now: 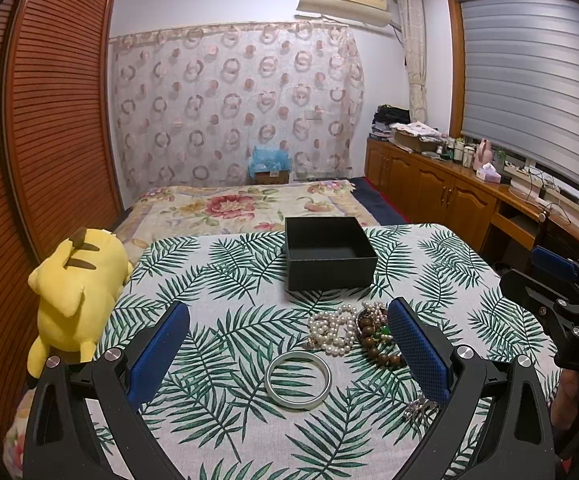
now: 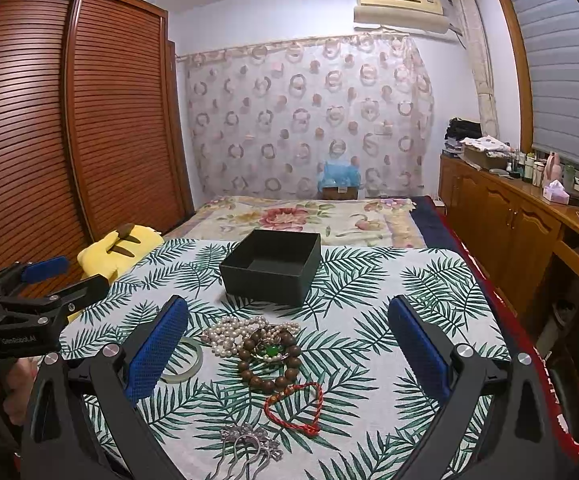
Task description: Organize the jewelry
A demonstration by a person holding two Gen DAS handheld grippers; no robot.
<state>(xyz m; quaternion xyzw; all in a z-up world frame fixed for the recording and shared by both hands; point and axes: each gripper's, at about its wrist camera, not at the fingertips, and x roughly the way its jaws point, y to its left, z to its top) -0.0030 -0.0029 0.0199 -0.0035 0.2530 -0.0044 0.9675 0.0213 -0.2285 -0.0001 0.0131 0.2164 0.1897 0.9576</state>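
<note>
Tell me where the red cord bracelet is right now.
In the right wrist view, the red cord bracelet lies on the leaf-print cloth between the open fingers, just nearer than the wooden bead bracelet and beyond the silver hair comb.

We see the box (image 2: 271, 266) at the table's (image 2: 409, 300) far middle. Pearls (image 2: 233, 334), beads (image 2: 269, 364) and bangle (image 1: 298, 381) lie before it.

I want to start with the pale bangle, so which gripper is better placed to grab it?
Left. The pale bangle lies flat, centred between the open left gripper. For the open right gripper it sits off to the side, partly hidden behind a finger.
</note>
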